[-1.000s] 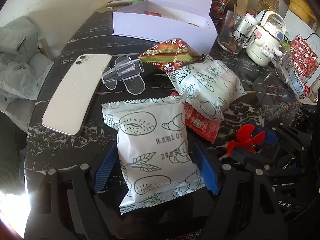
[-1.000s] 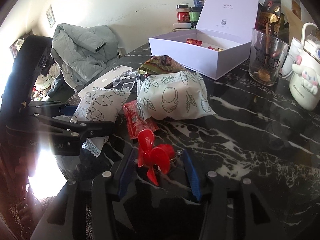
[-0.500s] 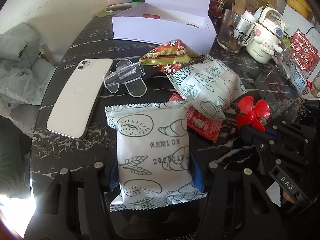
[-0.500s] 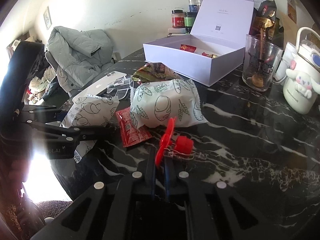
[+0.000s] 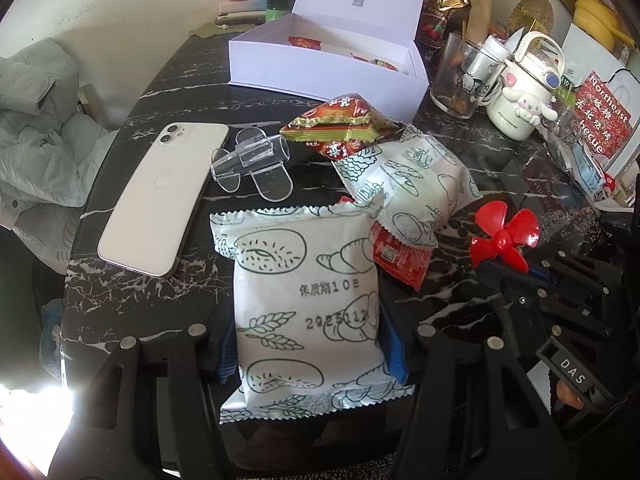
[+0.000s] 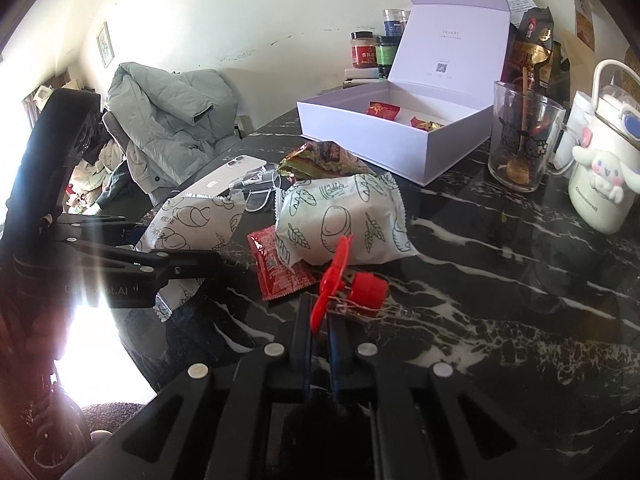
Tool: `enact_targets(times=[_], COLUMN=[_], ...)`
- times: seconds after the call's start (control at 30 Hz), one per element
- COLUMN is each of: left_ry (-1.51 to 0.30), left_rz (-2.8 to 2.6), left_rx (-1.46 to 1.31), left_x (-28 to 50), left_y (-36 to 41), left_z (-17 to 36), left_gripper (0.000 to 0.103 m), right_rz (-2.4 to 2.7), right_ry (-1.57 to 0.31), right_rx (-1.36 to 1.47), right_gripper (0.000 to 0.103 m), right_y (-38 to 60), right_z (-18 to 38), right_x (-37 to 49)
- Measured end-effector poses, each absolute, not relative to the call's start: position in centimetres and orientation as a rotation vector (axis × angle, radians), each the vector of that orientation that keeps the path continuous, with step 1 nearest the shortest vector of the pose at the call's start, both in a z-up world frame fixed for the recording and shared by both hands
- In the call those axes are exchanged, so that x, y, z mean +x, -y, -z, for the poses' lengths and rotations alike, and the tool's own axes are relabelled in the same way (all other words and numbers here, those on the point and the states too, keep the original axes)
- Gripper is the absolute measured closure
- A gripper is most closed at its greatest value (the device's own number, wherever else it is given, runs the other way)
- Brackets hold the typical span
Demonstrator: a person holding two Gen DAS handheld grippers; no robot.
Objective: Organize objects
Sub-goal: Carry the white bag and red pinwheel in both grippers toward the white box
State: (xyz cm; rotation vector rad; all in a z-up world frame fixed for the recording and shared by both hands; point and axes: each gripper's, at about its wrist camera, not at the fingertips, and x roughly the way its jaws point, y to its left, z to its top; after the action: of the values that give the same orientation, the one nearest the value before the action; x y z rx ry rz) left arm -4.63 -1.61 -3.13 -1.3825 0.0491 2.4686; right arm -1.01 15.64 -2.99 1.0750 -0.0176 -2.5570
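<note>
My left gripper [image 5: 310, 344] is shut on a white bread packet [image 5: 304, 304] with green drawings, held at its lower half; the same packet shows in the right wrist view [image 6: 188, 224]. My right gripper [image 6: 318, 324] is shut on a blade of a small red propeller fan [image 6: 344, 284], lifted just off the black marble table [image 6: 500, 300]; the fan also shows in the left wrist view [image 5: 504, 240]. A second bread packet [image 5: 404, 188], a red sauce sachet [image 5: 400, 256] and a red-green snack bag [image 5: 340, 124] lie ahead. An open white box [image 5: 332, 68] stands at the back.
A white phone [image 5: 160, 200] and a clear plastic stand [image 5: 252, 164] lie left of the packets. A glass mug [image 6: 524, 136] and a white Cinnamoroll bottle [image 6: 600, 184] stand at the right. A grey jacket [image 6: 168, 120] hangs beyond the table's left edge. Jars stand by the wall.
Both grippers closed: the left on the bread packet, the right on the fan's blade. The fan has turned upright and risen off the table.
</note>
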Motion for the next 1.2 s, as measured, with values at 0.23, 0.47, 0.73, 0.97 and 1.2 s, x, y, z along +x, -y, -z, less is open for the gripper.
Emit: enact_targets(times=[0.23, 0.47, 0.73, 0.97, 1.2], left_ry=[-0.052, -0.048, -0.055, -0.063, -0.061], left_rz=[-2.480, -2.484, -2.492, -2.498, -2.493], left_rx=[-1.342, -1.306, -1.247, -1.193, -1.147], left_x=[-4.6, -4.9, -5.4, -6.2, -7.3], left_y=[1.5, 1.2, 0.6, 0.1, -0.5], left_z=[1.8, 0.5, -1.4, -3.2, -4.6], left_gripper=[0.048, 0.048, 0.048, 0.048, 0.048], right_rz=[2.560, 2.582, 2.601, 2.609, 2.626], right_ry=[0.024, -0.018, -0.067, -0.094, -0.118], right_rx=[1.047, 0.995, 0.927, 0.868, 0.818], right_gripper=[0.097, 0.097, 0.097, 0.097, 0.097], right_y=[-15.8, -16.0, -16.1, -16.4, -16.8], right_z=[1.9, 0.1, -2.0, -4.0, -5.7], right_x=[-1.0, -1.2, -1.5, -2.2, -3.2])
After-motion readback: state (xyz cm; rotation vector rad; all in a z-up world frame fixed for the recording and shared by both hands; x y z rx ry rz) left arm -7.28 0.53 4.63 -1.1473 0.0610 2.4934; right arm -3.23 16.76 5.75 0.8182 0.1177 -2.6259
